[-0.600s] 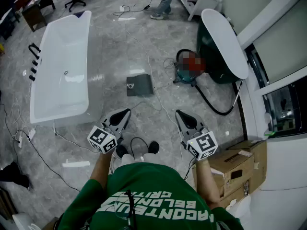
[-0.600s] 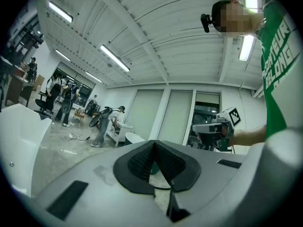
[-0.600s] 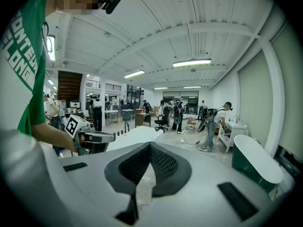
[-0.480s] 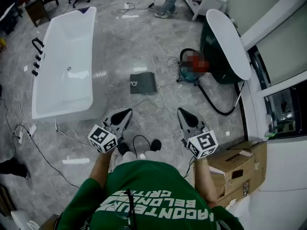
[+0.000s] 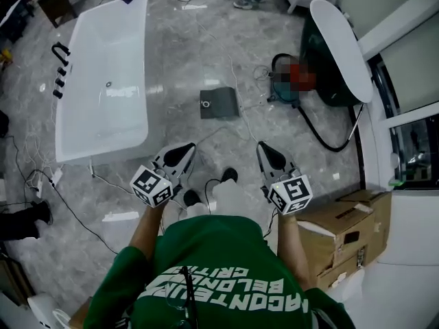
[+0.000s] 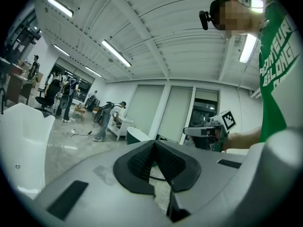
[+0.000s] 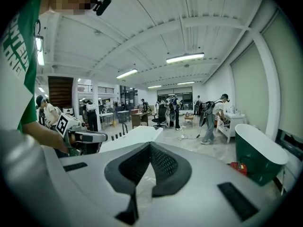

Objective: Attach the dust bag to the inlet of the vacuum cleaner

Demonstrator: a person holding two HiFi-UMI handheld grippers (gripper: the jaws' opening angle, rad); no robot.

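The dust bag point(image 5: 219, 103), a flat grey square with a round hole, lies on the marble floor ahead of me. To its right stands the teal vacuum cleaner point(image 5: 287, 93), partly under a mosaic patch, with its black hose point(image 5: 322, 138) curling over the floor. My left gripper point(image 5: 182, 152) and right gripper point(image 5: 268, 152) are held side by side at waist height, well short of both. Each is shut, the pads meeting at the tips with nothing between them. The left gripper point(image 6: 152, 144) points level; the right gripper point(image 7: 150, 146) tips slightly down, with the vacuum's red part point(image 7: 238, 168) at its right.
A long white bathtub point(image 5: 103, 81) stands at the left and a dark green tub with a white rim point(image 5: 337, 46) at the right, behind the vacuum. Cardboard boxes point(image 5: 343, 235) sit beside my right arm. Cables point(image 5: 226, 132) trail over the floor. People stand far back.
The bag, the vacuum and both tubs have slid down and nearer in the head view as I step forward. Both grippers stay shut and keep their places in front of me.
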